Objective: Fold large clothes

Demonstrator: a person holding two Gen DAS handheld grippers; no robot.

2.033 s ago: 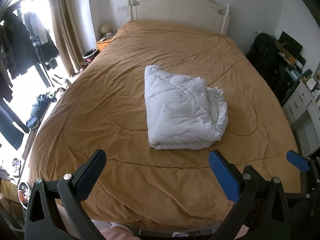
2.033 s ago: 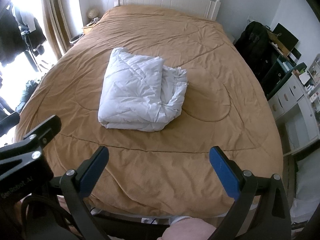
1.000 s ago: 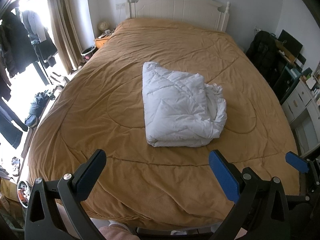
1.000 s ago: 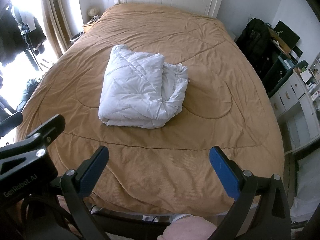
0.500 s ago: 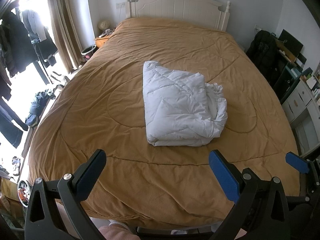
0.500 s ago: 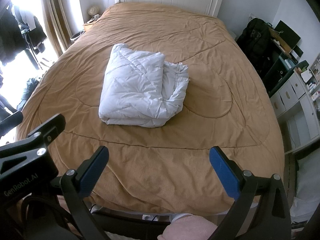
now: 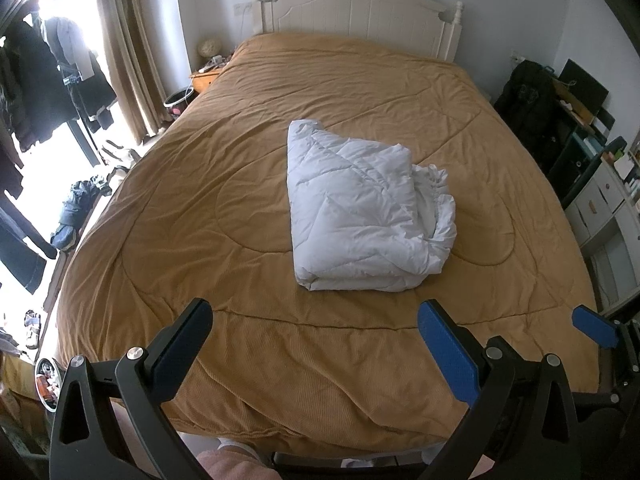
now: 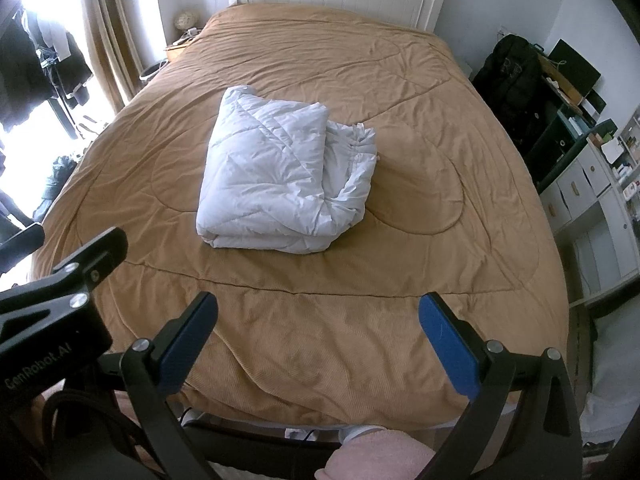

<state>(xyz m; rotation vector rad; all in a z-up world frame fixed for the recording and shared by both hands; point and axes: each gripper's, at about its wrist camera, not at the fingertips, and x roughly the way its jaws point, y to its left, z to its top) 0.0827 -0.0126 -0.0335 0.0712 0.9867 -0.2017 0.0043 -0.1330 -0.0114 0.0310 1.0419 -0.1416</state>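
Note:
A white quilted garment (image 7: 360, 208) lies folded into a thick bundle in the middle of the bed (image 7: 168, 216), its loose crumpled edges on the right side. The right wrist view shows the same white bundle (image 8: 280, 184) a little left of centre. My left gripper (image 7: 316, 344) hangs open above the foot of the bed, well short of the bundle, with nothing between its fingers. My right gripper (image 8: 318, 336) is also open and empty, held beside the left one over the foot edge. A blue fingertip (image 7: 592, 326) of the right gripper shows at the lower right of the left wrist view.
The bed has a brown quilted cover (image 8: 420, 208) and a white headboard (image 7: 360, 4). Dark clothes (image 7: 36, 92) hang by the window on the left, with shoes on the floor. A black backpack (image 7: 528, 92) and white drawers (image 8: 588, 196) stand on the right.
Both grippers have stayed open and almost still over the foot of the bed, with only a slight camera drift. The white bundle has not moved.

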